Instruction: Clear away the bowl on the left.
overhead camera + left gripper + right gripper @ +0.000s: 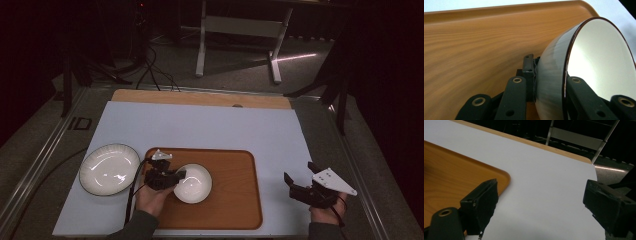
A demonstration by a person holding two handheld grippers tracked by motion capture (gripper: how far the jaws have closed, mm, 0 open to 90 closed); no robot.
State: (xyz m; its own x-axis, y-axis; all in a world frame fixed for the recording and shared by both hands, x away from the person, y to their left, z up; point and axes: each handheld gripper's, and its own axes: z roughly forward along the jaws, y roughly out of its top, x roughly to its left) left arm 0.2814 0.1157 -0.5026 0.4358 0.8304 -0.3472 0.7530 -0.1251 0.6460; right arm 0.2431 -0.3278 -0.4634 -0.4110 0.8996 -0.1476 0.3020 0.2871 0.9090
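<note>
A white bowl with a dark rim sits on the wooden tray, toward its left half. My left gripper is shut on the bowl's left rim. In the left gripper view the bowl has its wall pinched between the two black jaws, one outside and one inside. A white plate lies on the table left of the tray. My right gripper is held open over the bare white tabletop right of the tray, with nothing between its fingers.
The white table surface extends behind the tray to a wooden strip at the far edge. Beyond it is a dark floor with cables and a white stand frame. The tray corner lies just left of the right gripper.
</note>
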